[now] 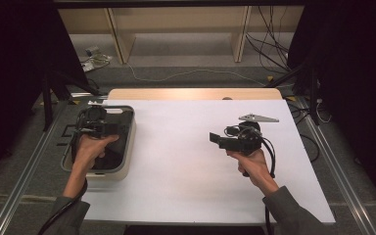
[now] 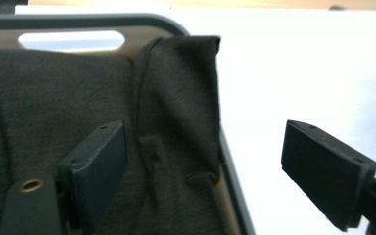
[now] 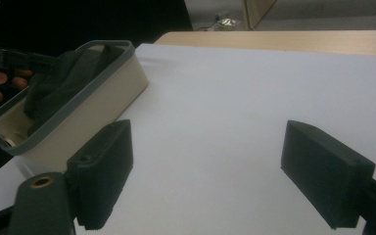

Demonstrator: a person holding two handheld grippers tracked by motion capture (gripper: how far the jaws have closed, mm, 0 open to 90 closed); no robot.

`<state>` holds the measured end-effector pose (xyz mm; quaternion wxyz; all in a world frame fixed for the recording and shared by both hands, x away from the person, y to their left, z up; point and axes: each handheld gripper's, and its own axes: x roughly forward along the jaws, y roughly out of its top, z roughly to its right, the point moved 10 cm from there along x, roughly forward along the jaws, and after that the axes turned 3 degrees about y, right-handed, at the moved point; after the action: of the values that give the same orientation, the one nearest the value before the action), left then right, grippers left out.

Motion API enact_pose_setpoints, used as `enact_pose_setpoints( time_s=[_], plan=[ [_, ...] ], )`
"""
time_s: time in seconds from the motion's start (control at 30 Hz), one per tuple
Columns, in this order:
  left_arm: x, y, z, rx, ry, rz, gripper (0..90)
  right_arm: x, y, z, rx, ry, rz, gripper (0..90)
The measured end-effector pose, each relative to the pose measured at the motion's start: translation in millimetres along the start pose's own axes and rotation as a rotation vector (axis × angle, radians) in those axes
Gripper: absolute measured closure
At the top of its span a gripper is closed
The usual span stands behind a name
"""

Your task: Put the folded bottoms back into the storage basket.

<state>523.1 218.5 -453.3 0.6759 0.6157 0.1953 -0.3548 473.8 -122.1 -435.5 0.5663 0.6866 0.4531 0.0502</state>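
The biggest risk I see is the dark cloth [image 2: 176, 122] dragging back out of the basin [image 1: 129, 142]: a fold of it hangs over the basin's grey rim on the side toward the open table, and if my left claw [image 1: 94, 122] lifts with a pad snagged in that fold, the cloth would follow. That claw hovers over the basin with its jaws spread, one above the cloth inside, the other out past the rim over the white sheet [image 1: 186, 161], pinching nothing. A smaller worry is clipping the rim itself, since it runs between those jaws. My right claw [image 1: 215, 139] is spread and empty too, well apart over bare sheet, pointing toward the basin. Room is generous across the middle; the basin sits at the sheet's left edge, so I have little margin there.
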Motion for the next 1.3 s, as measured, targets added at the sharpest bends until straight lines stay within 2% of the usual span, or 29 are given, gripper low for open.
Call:
enact_pose_setpoints(
  time_s=[0.1, 0.33, 0.63, 0.77, 0.93, 1.3],
  plan=[
    [-1.5, 1.9, 4.0, -0.011, -0.018, 0.027, 16.5, -1.6, 1.3, -0.4, -0.004, 0.003, 0.012, 18.7],
    [-3.6, 1.3, 16.3, 0.000, -0.047, 0.075, 16.2, -5.9, 4.5, -1.5, -0.016, 0.014, 0.060, 16.7],
    [-10.5, -1.6, 42.1, 0.058, -0.079, 0.141, 15.8, -10.7, 3.2, -1.6, -0.053, 0.017, 0.079, 14.8],
    [-13.4, -3.4, 51.7, 0.074, -0.103, 0.152, 15.8, -12.2, 3.9, -2.4, -0.060, 0.019, 0.091, 14.7],
    [-15.9, -4.1, 60.5, 0.053, -0.148, 0.172, 15.7, -13.9, 3.7, -2.5, -0.068, 0.019, 0.098, 14.7],
    [-21.5, -8.7, 72.5, 0.056, -0.175, 0.213, 15.7, -18.4, 2.4, -0.4, -0.074, 0.014, 0.113, 14.7]
  ],
)
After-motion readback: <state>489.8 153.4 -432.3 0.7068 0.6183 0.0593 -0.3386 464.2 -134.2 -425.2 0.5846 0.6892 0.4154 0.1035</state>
